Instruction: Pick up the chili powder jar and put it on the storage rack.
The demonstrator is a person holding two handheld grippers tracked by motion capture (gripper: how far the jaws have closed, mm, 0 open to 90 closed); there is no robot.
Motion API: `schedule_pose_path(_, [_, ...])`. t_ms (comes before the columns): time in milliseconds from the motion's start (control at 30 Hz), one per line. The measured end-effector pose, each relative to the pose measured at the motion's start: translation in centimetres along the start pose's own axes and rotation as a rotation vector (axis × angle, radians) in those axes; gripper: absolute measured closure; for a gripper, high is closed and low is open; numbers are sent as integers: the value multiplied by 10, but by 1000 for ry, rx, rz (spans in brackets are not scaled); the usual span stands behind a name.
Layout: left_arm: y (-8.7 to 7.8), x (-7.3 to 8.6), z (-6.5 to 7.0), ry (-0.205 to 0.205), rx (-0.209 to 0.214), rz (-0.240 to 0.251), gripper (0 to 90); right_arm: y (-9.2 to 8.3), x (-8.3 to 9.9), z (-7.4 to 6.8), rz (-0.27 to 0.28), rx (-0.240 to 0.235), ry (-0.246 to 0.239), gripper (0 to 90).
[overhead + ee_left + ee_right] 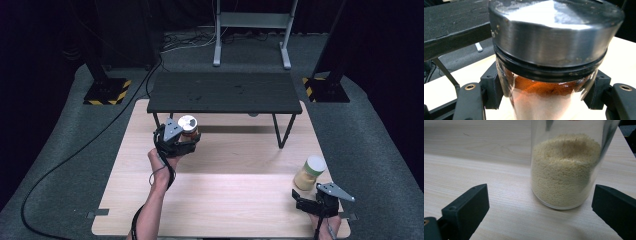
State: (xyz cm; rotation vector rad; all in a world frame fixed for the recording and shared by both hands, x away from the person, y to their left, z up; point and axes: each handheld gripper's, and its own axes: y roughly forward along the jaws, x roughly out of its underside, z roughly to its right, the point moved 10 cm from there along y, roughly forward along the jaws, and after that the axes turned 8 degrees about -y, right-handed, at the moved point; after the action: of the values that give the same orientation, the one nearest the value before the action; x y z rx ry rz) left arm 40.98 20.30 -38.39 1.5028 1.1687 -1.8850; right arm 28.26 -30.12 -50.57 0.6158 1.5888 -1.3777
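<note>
My left gripper is shut on a glass jar of red-brown powder with a silver metal lid, held near the front left leg of the black shelf. In the left gripper view the jar sits close up, with the pads pressed on its glass sides. A second jar, part full of pale yellow grains, stands on the table at the right. Just below it in the high view my right gripper is open. In the right gripper view that jar stands just ahead, right of centre, with the fingers wide apart and touching nothing.
A low black shelf on thin legs stands across the far part of the light wooden table. A metal stand and cables lie on the floor beyond. The person's left forearm comes in from the bottom edge.
</note>
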Motion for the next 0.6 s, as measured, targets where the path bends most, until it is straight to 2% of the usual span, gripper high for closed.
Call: schedule_pose_path(600, [2, -13, 4, 22, 13, 4, 317, 0, 0, 0, -1, 2, 0, 3])
